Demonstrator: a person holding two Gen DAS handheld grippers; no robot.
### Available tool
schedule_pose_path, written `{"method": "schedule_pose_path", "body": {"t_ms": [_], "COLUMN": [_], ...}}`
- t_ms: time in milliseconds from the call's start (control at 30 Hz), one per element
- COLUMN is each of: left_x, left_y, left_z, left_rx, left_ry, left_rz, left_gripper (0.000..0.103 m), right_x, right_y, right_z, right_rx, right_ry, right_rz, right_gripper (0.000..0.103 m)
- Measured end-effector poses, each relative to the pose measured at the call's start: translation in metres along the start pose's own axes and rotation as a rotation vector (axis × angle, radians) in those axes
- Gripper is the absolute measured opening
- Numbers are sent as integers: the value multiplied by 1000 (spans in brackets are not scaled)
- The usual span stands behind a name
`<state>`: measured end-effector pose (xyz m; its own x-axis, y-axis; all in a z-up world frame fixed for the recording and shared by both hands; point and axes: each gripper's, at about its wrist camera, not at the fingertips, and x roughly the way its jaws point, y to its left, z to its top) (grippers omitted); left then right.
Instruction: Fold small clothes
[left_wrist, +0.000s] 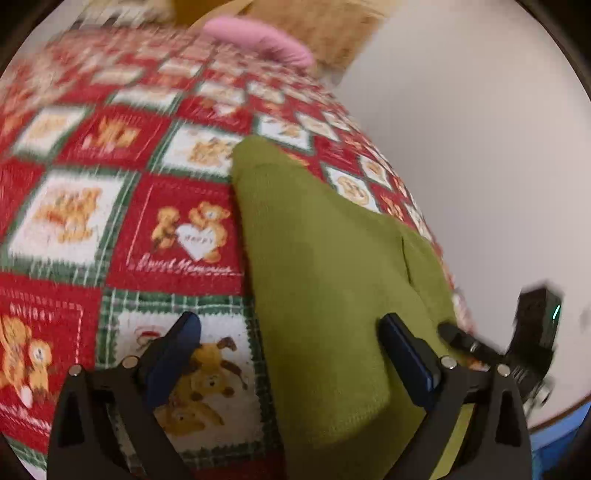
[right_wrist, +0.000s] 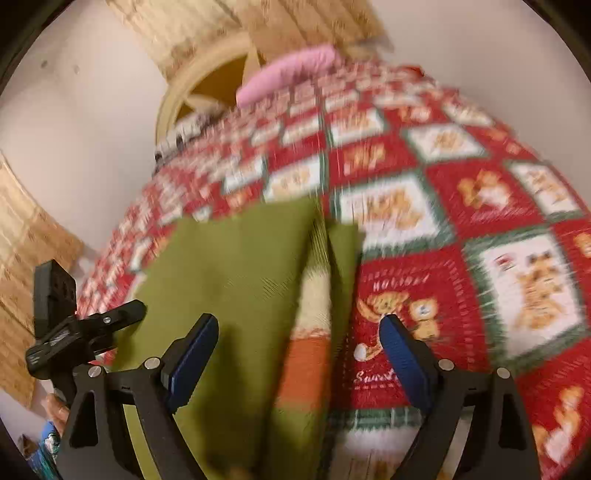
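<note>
A green garment (left_wrist: 325, 266) lies folded on the teddy-bear tablecloth (left_wrist: 177, 229), near the table's right edge in the left wrist view. My left gripper (left_wrist: 291, 350) is open above the garment's left edge; one blue pad is over the cloth, the other over the garment. In the right wrist view the green garment (right_wrist: 229, 266) shows a cream and orange striped layer (right_wrist: 310, 332) between its folds. My right gripper (right_wrist: 299, 354) is open over that seam, with no pad pressing on the fabric. Each view shows the other gripper at its edge: the right gripper (left_wrist: 454, 336) and the left gripper (right_wrist: 122, 314).
A pink rolled item (right_wrist: 288, 74) lies at the table's far edge. Behind it stand a woven tan screen (right_wrist: 192, 29) and a round beige frame (right_wrist: 177, 96). The tablecloth (right_wrist: 461, 221) stretches wide to the right. A hand (right_wrist: 55, 406) shows at lower left.
</note>
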<state>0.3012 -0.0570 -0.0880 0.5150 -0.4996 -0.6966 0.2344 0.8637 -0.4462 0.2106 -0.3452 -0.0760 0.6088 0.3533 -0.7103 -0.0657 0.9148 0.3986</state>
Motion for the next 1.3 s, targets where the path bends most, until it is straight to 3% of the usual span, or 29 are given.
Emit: {"method": "schedule_pose_path", "body": {"t_ms": [100, 233, 267, 300, 367, 500, 633, 767, 1000, 1133, 1300], "left_x": [7, 8, 8, 6, 5, 1, -9, -36, -105, -140, -171], "left_y": [-10, -9, -11, -10, -13, -22, -30, -43, -88, -102, -118], "left_z": [-1, 1, 0, -1, -1, -3, -3, -7, -29, -42, -61], "left_rx": [51, 45, 51, 57, 76, 126, 144, 171, 306, 340, 358], "left_ry": [-7, -15, -20, -23, -17, -33, -36, -66, -181, -210, -187], "left_rz": [12, -7, -2, -2, -39, -13, 26, 32, 91, 74, 21], "left_gripper": [103, 102, 96, 91, 62, 53, 40, 37, 36, 36, 36], "right_x": [5, 19, 22, 22, 21, 13, -4, -39, -126, -169, -216], "right_y": [5, 14, 16, 16, 14, 26, 55, 76, 126, 145, 166], "right_z": [3, 11, 12, 13, 11, 7, 0, -9, -37, -58, -93], "right_rx": [-41, -117, -122, -122, -100, -105, -144, -127, -173, -176, -150], "right_ry": [17, 42, 39, 36, 41, 10, -65, -150, -293, -351, -414], "right_rz": [53, 22, 13, 19, 79, 17, -108, -132, -165, -170, -187], "right_gripper": [89, 88, 82, 68, 46, 33, 31, 30, 29, 29, 29]}}
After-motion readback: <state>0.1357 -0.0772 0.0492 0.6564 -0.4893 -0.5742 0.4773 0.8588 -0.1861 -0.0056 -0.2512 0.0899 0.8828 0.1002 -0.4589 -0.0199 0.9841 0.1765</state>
